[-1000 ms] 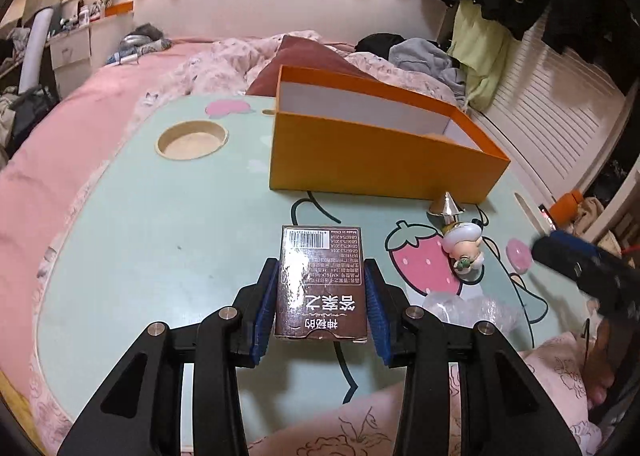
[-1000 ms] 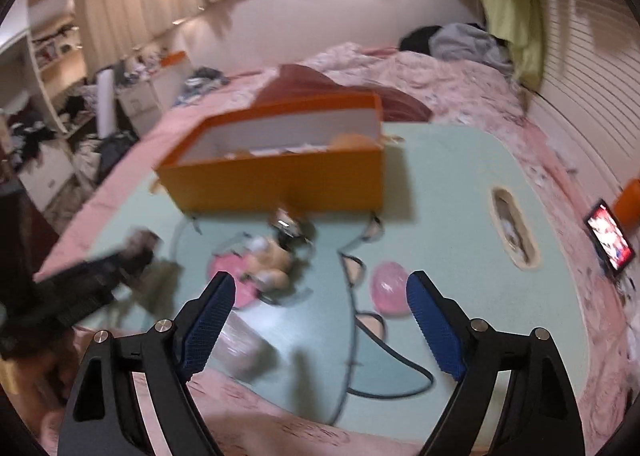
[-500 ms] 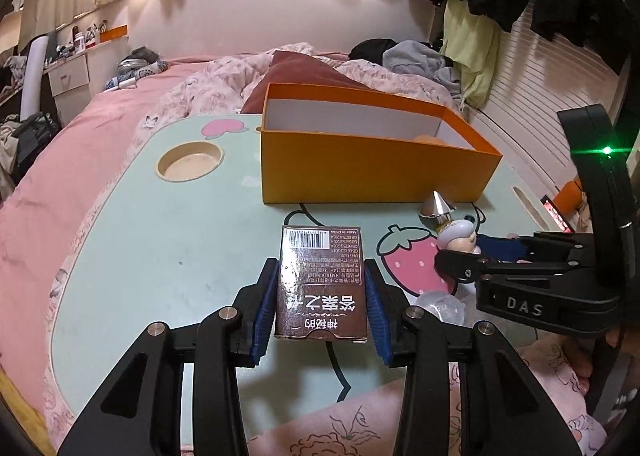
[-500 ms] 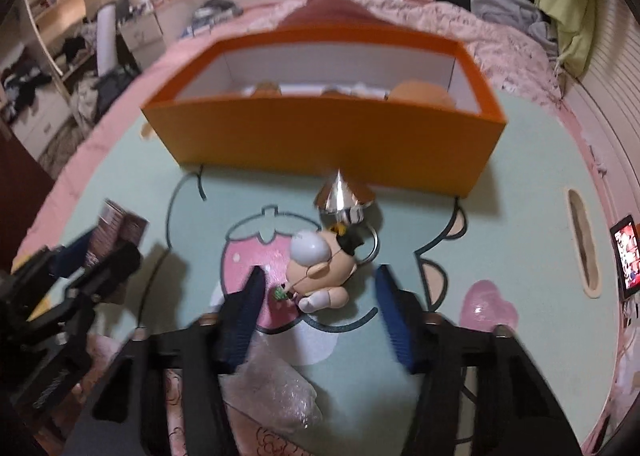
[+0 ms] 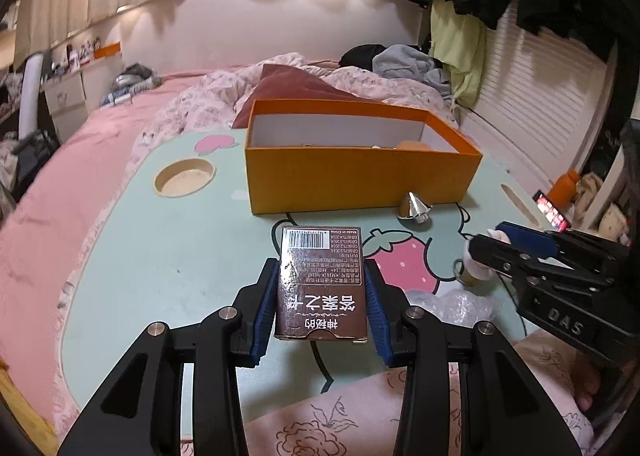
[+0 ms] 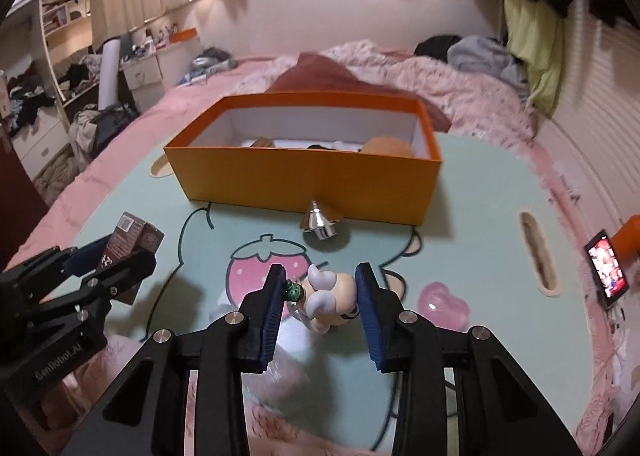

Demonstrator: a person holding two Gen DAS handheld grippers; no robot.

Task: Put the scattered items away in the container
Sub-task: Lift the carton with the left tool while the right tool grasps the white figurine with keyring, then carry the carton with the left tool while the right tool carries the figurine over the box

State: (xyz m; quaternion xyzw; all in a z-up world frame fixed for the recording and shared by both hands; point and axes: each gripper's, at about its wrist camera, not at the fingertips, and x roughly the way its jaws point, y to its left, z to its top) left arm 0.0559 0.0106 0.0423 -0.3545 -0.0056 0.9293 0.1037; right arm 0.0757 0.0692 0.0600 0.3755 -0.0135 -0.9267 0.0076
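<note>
My left gripper [image 5: 322, 288] is shut on a brown card box [image 5: 321, 280] and holds it above the mint table [image 5: 160, 256]; the box also shows in the right wrist view [image 6: 132, 234]. My right gripper [image 6: 321, 292] is closed around a small cream figurine [image 6: 328, 302], its pads against the toy's sides. The orange container [image 5: 360, 167] stands at the back of the table, with several items inside [image 6: 388, 145]. A silver cone [image 6: 320, 217] lies just in front of it. A crumpled clear plastic wrap [image 5: 456, 306] lies near the table's front edge.
A round cup recess [image 5: 184, 177] sits at the table's left, a slot [image 6: 538, 252] at its right. A lit phone [image 6: 606, 272] and an orange bottle [image 5: 564, 187] lie right of the table. The bed with clothes is behind.
My right gripper has swung in over the figurine and narrowed around it, lifting it. My left gripper still holds the card box and has tilted to look more level at the container.
</note>
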